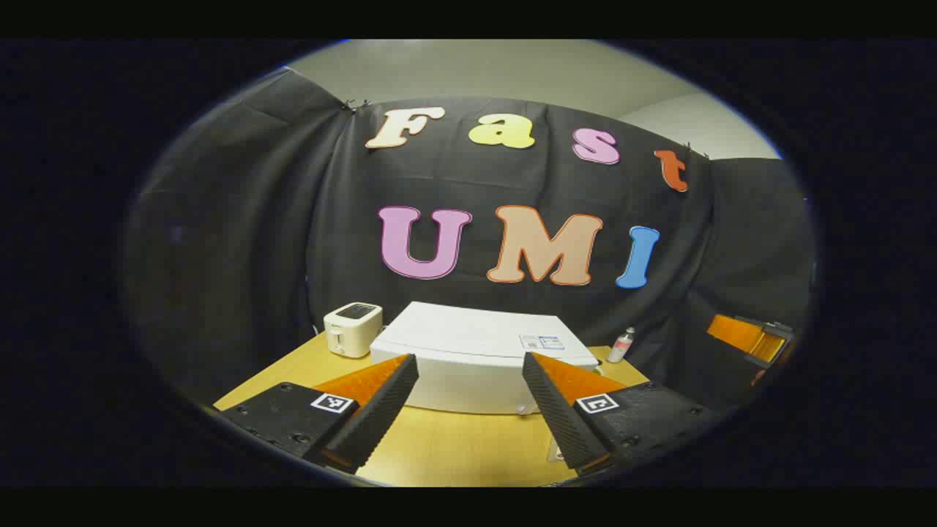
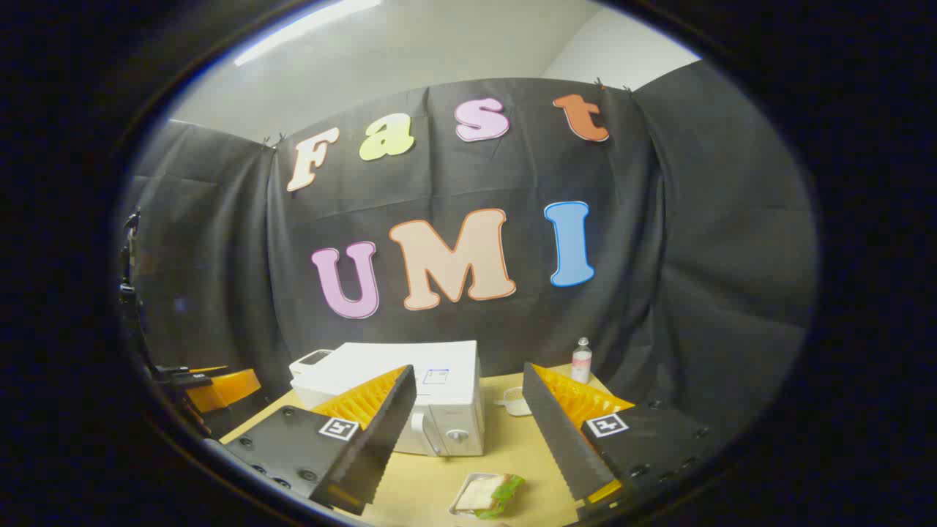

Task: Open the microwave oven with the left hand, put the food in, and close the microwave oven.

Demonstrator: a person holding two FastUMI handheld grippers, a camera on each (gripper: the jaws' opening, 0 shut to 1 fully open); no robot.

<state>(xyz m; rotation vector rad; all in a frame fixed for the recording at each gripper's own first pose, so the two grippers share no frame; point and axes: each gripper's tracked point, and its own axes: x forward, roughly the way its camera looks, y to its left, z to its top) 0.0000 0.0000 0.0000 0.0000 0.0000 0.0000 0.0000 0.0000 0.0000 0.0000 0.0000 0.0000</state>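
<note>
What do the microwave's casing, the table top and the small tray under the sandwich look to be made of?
Microwave: white casing, smooth and matte, likely painted sheet metal or plastic; the look leaves it open. Table: light yellow-brown top with faint grain and soft sheen, probably wood or wood-look laminate. Tray under the sandwich: thin pale rim, possibly metal or plastic; too small to tell.

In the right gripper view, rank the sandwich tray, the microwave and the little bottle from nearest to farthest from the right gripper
1. Sandwich tray: between the open right gripper's fingers, low on the table.
2. Microwave: behind the left finger, door shut.
3. Bottle: at the table's back edge, against the cloth wall.
</note>
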